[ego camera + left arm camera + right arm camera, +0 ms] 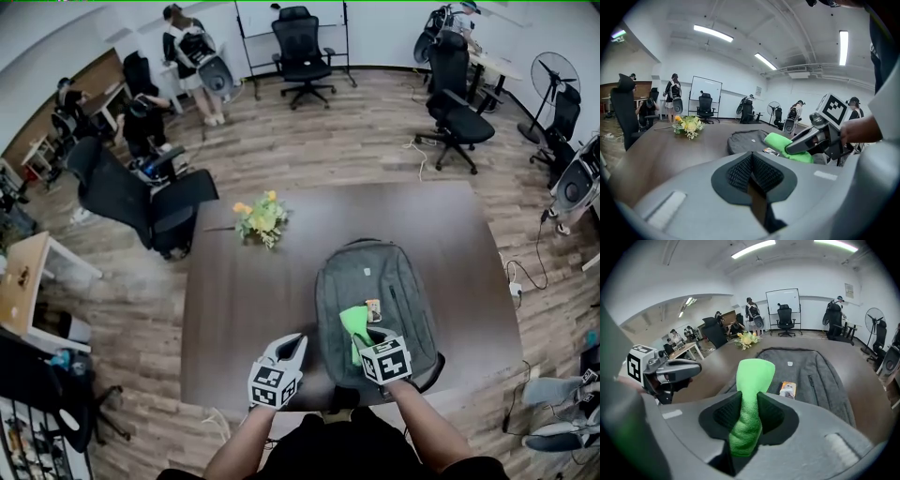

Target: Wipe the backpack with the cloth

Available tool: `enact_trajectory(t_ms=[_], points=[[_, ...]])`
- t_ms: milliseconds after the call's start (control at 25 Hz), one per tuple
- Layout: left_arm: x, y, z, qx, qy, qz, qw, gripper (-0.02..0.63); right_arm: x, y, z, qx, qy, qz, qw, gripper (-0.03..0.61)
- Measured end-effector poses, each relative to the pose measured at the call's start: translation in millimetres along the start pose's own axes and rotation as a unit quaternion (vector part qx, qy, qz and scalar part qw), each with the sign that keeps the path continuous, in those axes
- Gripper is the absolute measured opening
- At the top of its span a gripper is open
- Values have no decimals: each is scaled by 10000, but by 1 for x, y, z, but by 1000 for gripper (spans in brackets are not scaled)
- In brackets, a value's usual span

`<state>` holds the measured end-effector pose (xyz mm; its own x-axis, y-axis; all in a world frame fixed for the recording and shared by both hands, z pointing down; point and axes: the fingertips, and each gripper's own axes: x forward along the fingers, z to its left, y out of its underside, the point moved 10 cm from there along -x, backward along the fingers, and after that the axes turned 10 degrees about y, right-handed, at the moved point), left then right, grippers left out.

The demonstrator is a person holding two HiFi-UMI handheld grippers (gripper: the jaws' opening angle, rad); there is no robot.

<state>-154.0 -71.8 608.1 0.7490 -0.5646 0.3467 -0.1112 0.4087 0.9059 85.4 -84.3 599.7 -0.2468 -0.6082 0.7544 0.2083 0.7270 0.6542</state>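
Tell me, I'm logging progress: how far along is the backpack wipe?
Done: the green cloth is picked up, with the right gripper jaws shut on it. In hand: the cloth is held over the near end of the grey backpack on the table. Left: the wiping itself; no wiped area shows. The left gripper is shut and empty beside the backpack.
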Motion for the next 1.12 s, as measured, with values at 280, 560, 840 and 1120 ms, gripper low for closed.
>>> enact_trajectory(t_ms=[280,560,840,1120], points=[[-14,4,11,0,-36,-26,10000,20,7,13,44,-130,-301,248,9992,103],[-18,10,17,-25,62,7,10000,20,14,14,56,175,-274,410,9986,103],[-15,18,9,138,364,236,9990,20,15,18,50,-154,133,505,9985,103],[-8,19,5,158,468,288,9984,20,11,26,40,-489,441,553,9963,103]])
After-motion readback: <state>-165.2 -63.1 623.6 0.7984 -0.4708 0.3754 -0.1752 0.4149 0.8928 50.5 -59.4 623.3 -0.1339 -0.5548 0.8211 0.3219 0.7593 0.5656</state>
